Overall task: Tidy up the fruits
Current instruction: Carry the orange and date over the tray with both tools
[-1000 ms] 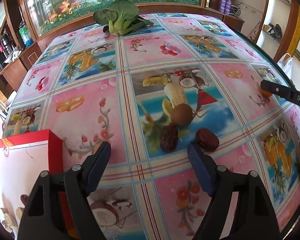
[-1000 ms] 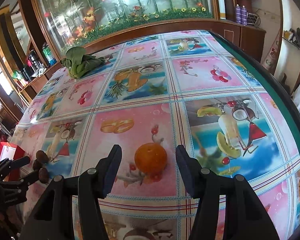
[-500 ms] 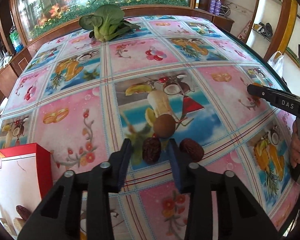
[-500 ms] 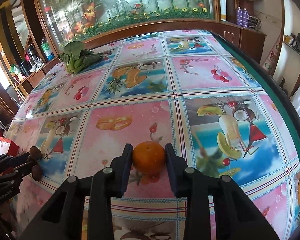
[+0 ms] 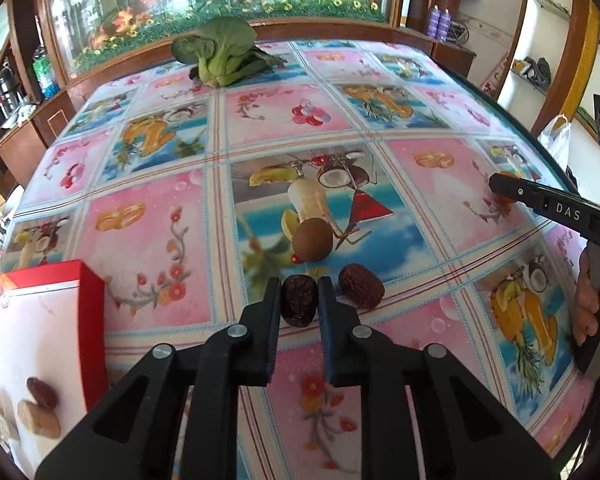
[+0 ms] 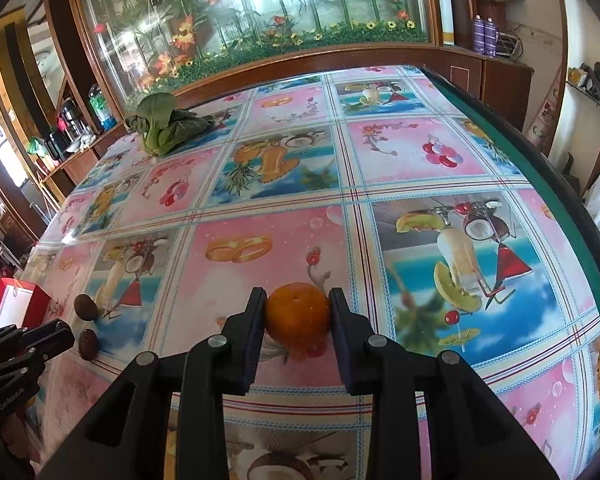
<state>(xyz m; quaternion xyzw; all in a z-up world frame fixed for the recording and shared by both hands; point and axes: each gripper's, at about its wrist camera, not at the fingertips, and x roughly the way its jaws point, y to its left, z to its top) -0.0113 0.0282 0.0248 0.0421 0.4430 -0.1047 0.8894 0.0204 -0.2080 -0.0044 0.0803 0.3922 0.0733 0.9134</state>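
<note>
Left of the round brown fruit, a red box holds a few dried fruits. Just in front of that fruit, the left gripper pinches a dark date; a second date lies beside it. Far right of it, the right gripper clamps an orange on the tablecloth.

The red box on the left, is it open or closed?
Open: the red box shows its pale inside, with a date lying in it.

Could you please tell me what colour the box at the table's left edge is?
The box is red outside with a pale lining; the left wrist view shows it best.
</note>
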